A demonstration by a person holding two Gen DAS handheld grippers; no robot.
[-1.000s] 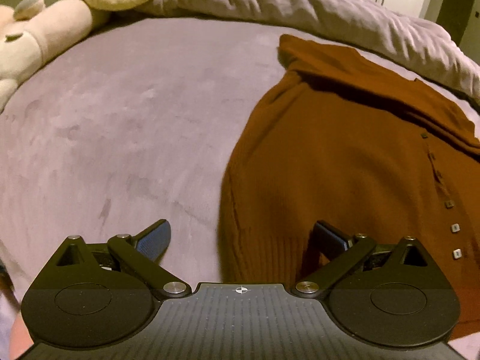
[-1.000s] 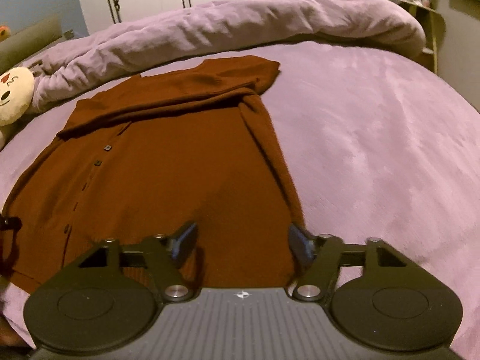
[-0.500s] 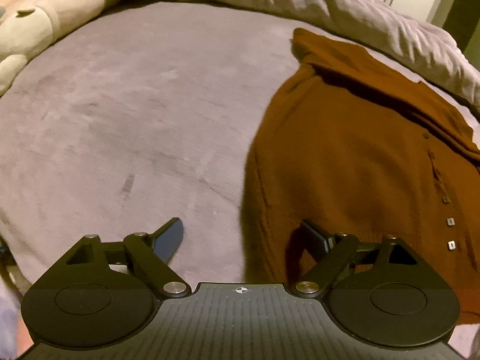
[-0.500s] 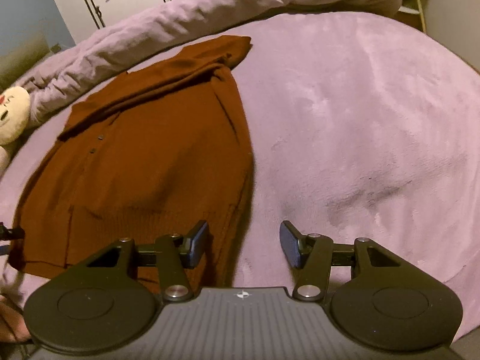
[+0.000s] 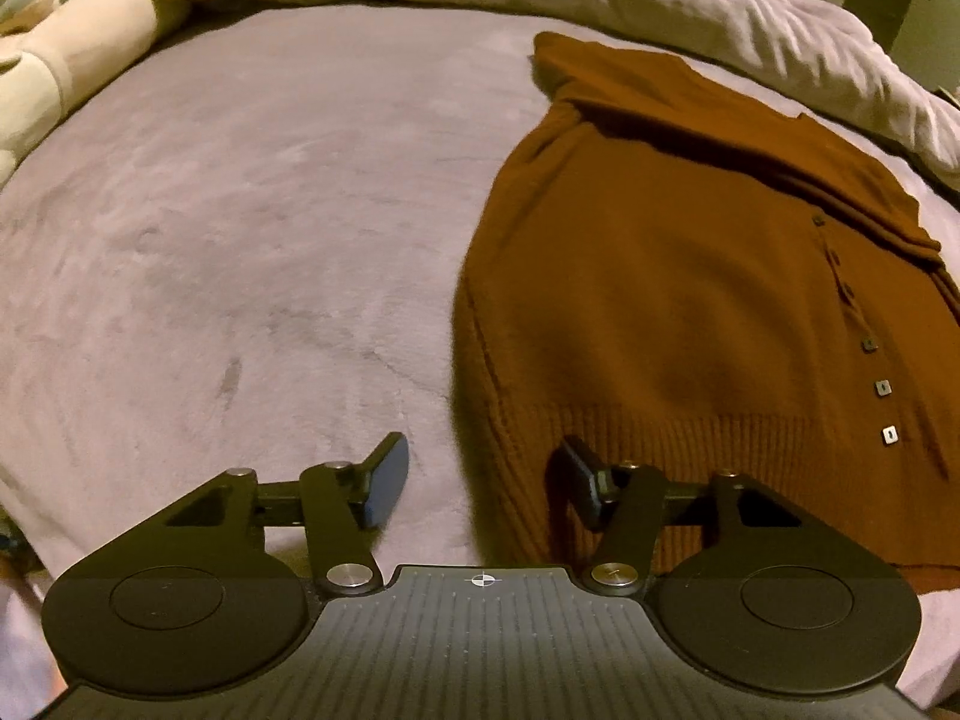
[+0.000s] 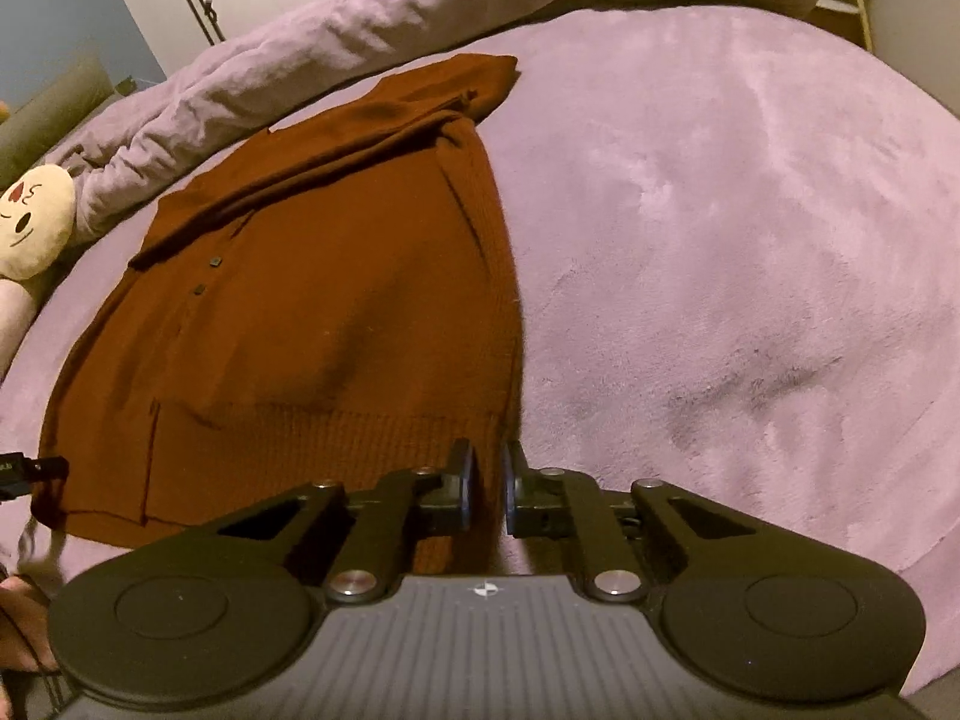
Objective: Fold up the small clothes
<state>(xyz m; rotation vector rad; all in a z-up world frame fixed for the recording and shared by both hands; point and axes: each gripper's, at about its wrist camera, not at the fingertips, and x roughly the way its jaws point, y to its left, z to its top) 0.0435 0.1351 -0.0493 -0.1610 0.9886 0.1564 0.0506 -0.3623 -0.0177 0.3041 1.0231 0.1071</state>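
While the brown cardigan [image 5: 690, 312] lies flat on the bed [image 5: 252, 228], both tools sit low at its ribbed hem [image 6: 336, 450], the near edge, which looks like the natural place to start a fold away from the person. At the bottom of the left wrist view, the left gripper [image 5: 480, 474] has its jaws wide apart, straddling the cardigan's bottom left corner: one finger over bare bed cover, the other over the ribbing. At the bottom centre of the right wrist view, the right gripper [image 6: 485, 486] has its jaws nearly together at the hem's right corner; whether fabric is pinched between them cannot be told. Both tools point forward along the bed. Farther up, the buttons [image 5: 882, 387] run toward the collar, where the sleeves [image 6: 384, 114] lie folded across. Beyond sit a rumpled duvet [image 6: 420, 6] and a plush toy [image 6: 33, 225] at the left edge.
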